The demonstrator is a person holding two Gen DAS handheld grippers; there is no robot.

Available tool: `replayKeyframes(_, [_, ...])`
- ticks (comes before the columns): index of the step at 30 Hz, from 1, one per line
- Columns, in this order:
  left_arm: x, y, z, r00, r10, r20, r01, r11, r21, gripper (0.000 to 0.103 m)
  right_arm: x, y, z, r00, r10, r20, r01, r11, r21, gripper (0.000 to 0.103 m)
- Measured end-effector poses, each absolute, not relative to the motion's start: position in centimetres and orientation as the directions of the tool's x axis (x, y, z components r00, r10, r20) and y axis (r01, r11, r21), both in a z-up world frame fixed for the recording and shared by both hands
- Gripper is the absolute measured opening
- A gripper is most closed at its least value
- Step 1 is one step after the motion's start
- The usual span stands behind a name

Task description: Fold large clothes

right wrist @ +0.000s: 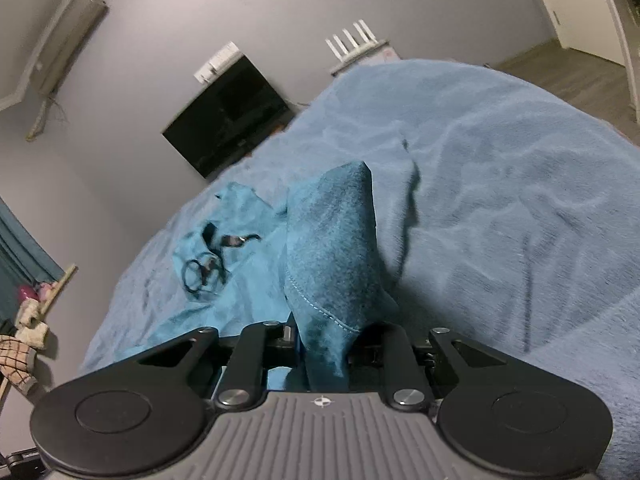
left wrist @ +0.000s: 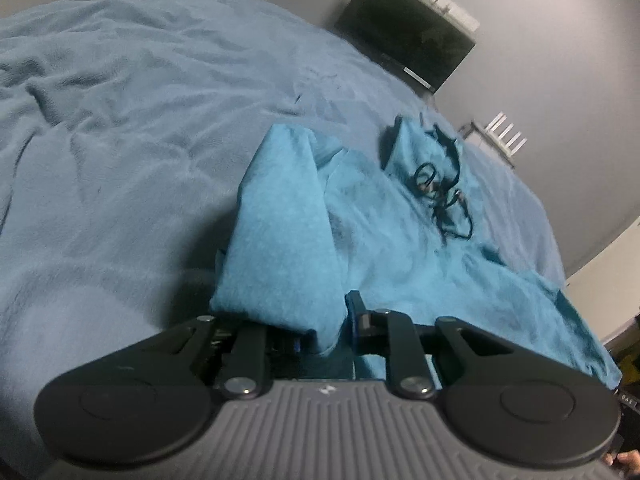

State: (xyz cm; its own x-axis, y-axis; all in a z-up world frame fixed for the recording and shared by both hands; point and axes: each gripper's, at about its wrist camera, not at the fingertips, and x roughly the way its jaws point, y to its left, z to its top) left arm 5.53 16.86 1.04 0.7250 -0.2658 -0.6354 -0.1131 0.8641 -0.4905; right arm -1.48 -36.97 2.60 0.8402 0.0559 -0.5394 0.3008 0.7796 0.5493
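A teal garment (left wrist: pixel 400 248) lies rumpled on a bed covered by a light blue blanket (left wrist: pixel 120 140), with a black drawstring (left wrist: pixel 440 188) tangled near its far end. My left gripper (left wrist: pixel 286 292) is shut on a lifted fold of this garment; the cloth rises in a peak and hides the left finger. In the right wrist view my right gripper (right wrist: pixel 326 332) is shut on another raised fold of the teal garment (right wrist: pixel 332 240), its stitched hem running between the jaws. The drawstring (right wrist: pixel 208 268) lies to the left there, and the blanket (right wrist: pixel 500 200) spreads to the right.
A dark television (left wrist: pixel 404 28) (right wrist: pixel 228 116) stands against the grey wall beyond the bed. A white router with antennas (left wrist: pixel 504 136) (right wrist: pixel 352 40) sits near it. An air conditioner (right wrist: pixel 68 36) hangs high on the wall. Soft toys (right wrist: pixel 28 320) are at the left; wood floor (right wrist: pixel 580 68) is at the far right.
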Motion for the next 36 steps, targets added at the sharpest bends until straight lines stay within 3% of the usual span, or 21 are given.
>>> replayKeyframes(1, [5.5, 16.8, 1.1, 0.722, -0.241, -0.648, -0.131, 0.873, -0.470, 0.022, -1.4, -37.3, 2.3, 0.831, 0.055, -0.553, 0.314, 0.774, 0.550, 0.025])
replayKeyframes(2, [5.5, 17.0, 1.2, 0.721, -0.208, -0.661, -0.154, 0.882, -0.446, 0.032, -0.9, -37.5, 2.0, 0.819, 0.057, -0.571, 0.328, 0.770, 0.547, 0.027])
replayKeyframes(4, [5.3, 17.0, 1.8, 0.723, -0.124, -0.679, -0.209, 0.899, -0.386, 0.050, -0.3, -37.8, 1.8, 0.797, 0.027, -0.603, 0.365, 0.774, 0.518, 0.046])
replayKeyframes(5, [5.0, 17.1, 2.3, 0.727, -0.066, -0.684, -0.250, 0.902, -0.352, 0.067, -0.3, -37.9, 1.9, 0.790, -0.002, -0.613, 0.389, 0.774, 0.499, 0.053])
replayKeyframes(6, [4.7, 17.4, 2.8, 0.736, -0.004, -0.677, -0.292, 0.900, -0.323, 0.074, -0.3, -38.1, 2.1, 0.787, -0.039, -0.615, 0.412, 0.775, 0.479, 0.064])
replayKeyframes(9, [3.7, 17.9, 5.0, 0.803, 0.111, -0.585, -0.323, 0.906, -0.272, 0.078, -0.5, -38.4, 3.6, 0.803, -0.176, -0.570, 0.453, 0.802, 0.390, 0.074])
replayKeyframes(11, [3.8, 17.5, 6.1, 0.832, 0.089, -0.547, -0.271, 0.926, -0.262, 0.083, -0.7, -38.2, 4.8, 0.823, -0.241, -0.515, 0.451, 0.828, 0.334, 0.076])
replayKeyframes(16, [6.1, 14.2, 5.9, 0.824, -0.041, -0.564, -0.101, 0.971, -0.218, 0.083, 0.7, -36.2, 6.6, 0.876, -0.197, -0.439, 0.319, 0.921, 0.223, 0.080])
replayKeyframes(21, [9.1, 10.1, 3.4, 0.747, -0.128, -0.652, 0.029, 0.987, -0.161, 0.083, 4.7, -32.8, 4.5, 0.832, -0.056, -0.551, 0.166, 0.974, 0.152, 0.083])
replayKeyframes(25, [12.1, 7.4, 1.5, 0.706, -0.146, -0.693, 0.100, 0.989, -0.106, 0.083, 8.2, -30.8, 2.4, 0.775, -0.044, -0.630, 0.105, 0.993, 0.060, 0.083])
replayKeyframes(29, [15.0, 5.9, -0.6, 0.680, -0.141, -0.720, 0.119, 0.990, -0.081, 0.083, 11.0, -30.1, 0.8, 0.753, -0.079, -0.654, 0.094, 0.995, -0.012, 0.083])
replayKeyframes(36, [20.2, 5.5, -2.1, 0.670, -0.124, -0.732, 0.104, 0.992, -0.073, 0.083, 15.7, -30.8, -1.7, 0.765, -0.078, -0.640, 0.109, 0.994, 0.008, 0.083])
